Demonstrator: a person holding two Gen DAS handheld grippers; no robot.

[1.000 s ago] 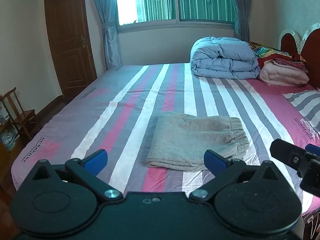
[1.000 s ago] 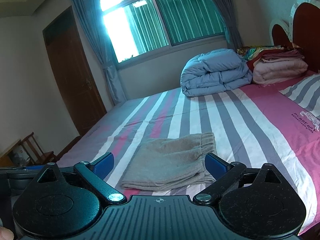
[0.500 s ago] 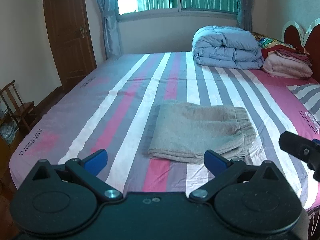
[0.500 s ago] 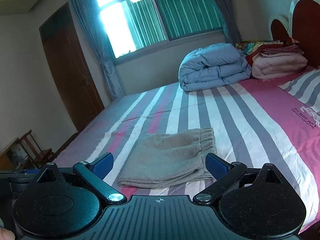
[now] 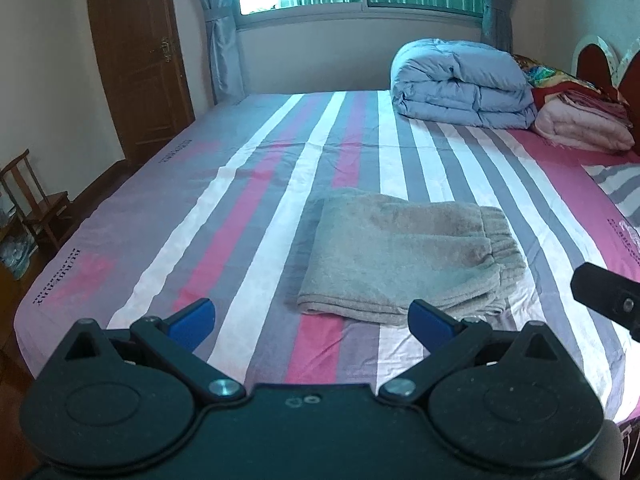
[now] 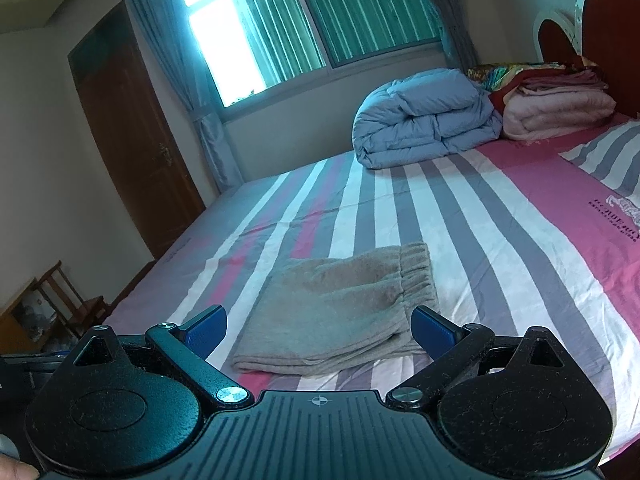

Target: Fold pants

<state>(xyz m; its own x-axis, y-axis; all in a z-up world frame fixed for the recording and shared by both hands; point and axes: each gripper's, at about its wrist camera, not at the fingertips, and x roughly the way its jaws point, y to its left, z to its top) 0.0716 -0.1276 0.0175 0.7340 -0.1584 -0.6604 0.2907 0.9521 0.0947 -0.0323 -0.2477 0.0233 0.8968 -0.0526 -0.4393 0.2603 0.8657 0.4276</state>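
While both tongs [image 5: 310,318] [image 6: 320,326] gape empty, folded pants [image 5: 404,256] lie just ahead.

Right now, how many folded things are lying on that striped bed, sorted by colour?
Beige pants: 1
Blue quilt: 1
Pink blanket: 1
Total: 3, not counting the patterned cloth partly hidden behind the pink blanket.

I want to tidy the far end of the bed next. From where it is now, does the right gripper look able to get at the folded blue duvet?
Probably not without stepping closer. The right gripper is open over the near edge by the folded pants; the blue duvet lies across the striped bed, though nothing blocks the way.
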